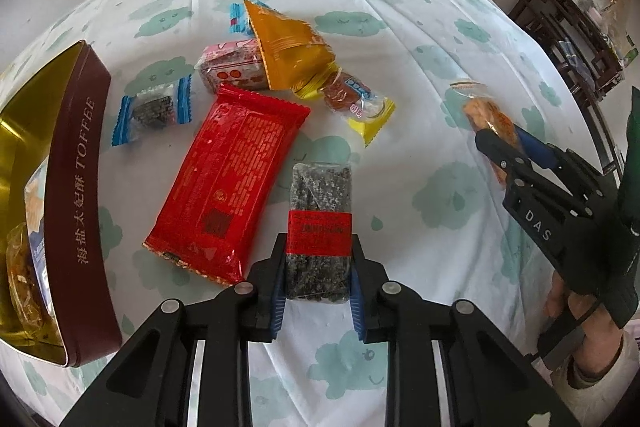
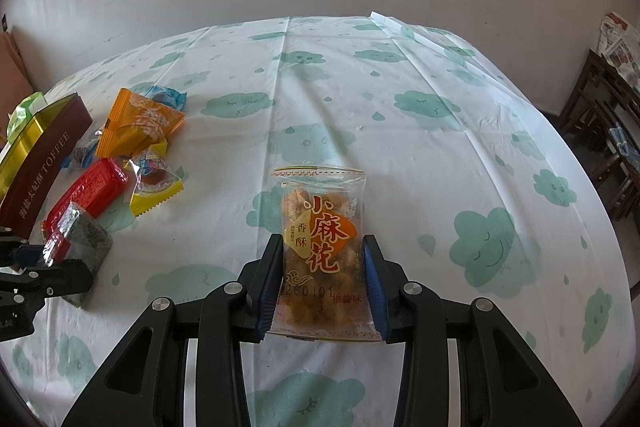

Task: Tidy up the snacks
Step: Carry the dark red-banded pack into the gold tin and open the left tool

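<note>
The left gripper (image 1: 318, 287) pinched a dark sesame bar (image 1: 320, 227) by its sides; the right gripper (image 2: 322, 287) clasped a crinkly, light twist pack (image 2: 322, 239). Both looked crushable, above the cloth (image 2: 400, 147), tin (image 1: 80, 195) leftward.

Right gripper (image 2: 323, 281) clamps clear fried-twist snack packet (image 2: 322, 227), blue pads touching both packet edges. Left of packet: yellow-edged wrapped snack (image 2: 154, 185), red packet (image 2: 86, 193), orange pouch (image 2: 138, 127). Far left of packet: toffee tin (image 2: 42, 163); left gripper (image 2: 44, 269) grips dark sesame bar (image 2: 82, 237).
</note>
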Demonstrator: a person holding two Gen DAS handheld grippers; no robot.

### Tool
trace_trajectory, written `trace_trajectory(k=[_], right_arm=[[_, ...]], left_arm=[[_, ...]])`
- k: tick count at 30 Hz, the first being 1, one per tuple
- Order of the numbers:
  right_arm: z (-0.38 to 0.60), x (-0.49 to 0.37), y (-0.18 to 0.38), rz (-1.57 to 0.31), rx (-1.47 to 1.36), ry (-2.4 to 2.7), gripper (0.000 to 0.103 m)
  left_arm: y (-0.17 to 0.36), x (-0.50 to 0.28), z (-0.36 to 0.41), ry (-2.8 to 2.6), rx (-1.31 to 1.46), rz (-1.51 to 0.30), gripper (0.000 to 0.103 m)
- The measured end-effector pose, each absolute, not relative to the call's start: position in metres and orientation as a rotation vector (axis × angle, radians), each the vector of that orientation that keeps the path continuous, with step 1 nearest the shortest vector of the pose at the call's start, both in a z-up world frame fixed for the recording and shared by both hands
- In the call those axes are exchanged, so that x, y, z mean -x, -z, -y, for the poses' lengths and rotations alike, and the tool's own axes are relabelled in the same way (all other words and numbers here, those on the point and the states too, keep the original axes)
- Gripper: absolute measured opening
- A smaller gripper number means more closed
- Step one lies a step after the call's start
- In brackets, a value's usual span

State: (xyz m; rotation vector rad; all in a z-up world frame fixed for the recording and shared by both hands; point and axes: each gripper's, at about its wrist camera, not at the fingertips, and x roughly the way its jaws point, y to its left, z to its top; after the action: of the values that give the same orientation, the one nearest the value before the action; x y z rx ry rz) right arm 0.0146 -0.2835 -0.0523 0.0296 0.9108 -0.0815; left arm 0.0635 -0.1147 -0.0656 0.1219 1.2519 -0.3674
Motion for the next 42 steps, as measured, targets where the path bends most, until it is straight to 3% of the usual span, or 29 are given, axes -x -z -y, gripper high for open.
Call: trace_trajectory(k=[27, 42], right_arm=[[0.282, -0.014, 0.052, -0.908, -0.018, 0.085, 0.040], [0.283, -0.014, 0.052, -0.908, -0.016, 0.085, 0.040]], left_arm=[[0.007, -0.042, 0.078, 0.349, -0.118, -1.134, 0.023], [-0.033, -0.092, -0.034, 0.114, -0.104, -1.035, 0.023]])
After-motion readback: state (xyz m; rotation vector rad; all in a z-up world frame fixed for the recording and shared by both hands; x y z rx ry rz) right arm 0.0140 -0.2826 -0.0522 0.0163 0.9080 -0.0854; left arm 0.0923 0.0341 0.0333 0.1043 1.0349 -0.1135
